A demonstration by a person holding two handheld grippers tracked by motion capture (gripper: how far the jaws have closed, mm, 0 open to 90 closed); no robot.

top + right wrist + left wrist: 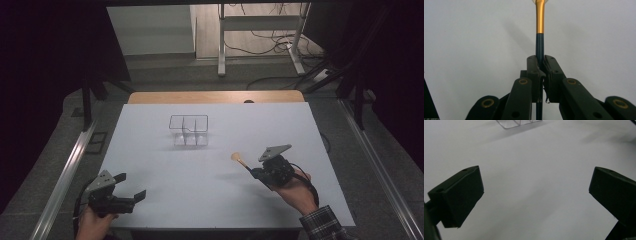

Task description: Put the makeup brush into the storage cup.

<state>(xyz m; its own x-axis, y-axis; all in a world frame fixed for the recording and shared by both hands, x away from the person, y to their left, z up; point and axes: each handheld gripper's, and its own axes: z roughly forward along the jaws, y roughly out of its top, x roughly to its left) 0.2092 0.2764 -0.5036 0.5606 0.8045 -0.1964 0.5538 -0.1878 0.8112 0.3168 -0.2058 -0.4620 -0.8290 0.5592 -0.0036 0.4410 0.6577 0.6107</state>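
Our right gripper [540, 65] pinches a slim brush with a dark blue handle, gold ferrule and pale tip [539, 37] low on its handle, above the white bench [165, 200], in front of a clear divided plastic box [188, 131]. We judge it light, stiff and slippery, so grip mid-handle. Our left gripper [129, 186] hangs spread and empty.

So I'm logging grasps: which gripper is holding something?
The right gripper, jaws shut on a brush; the left gripper is open, holding nothing.
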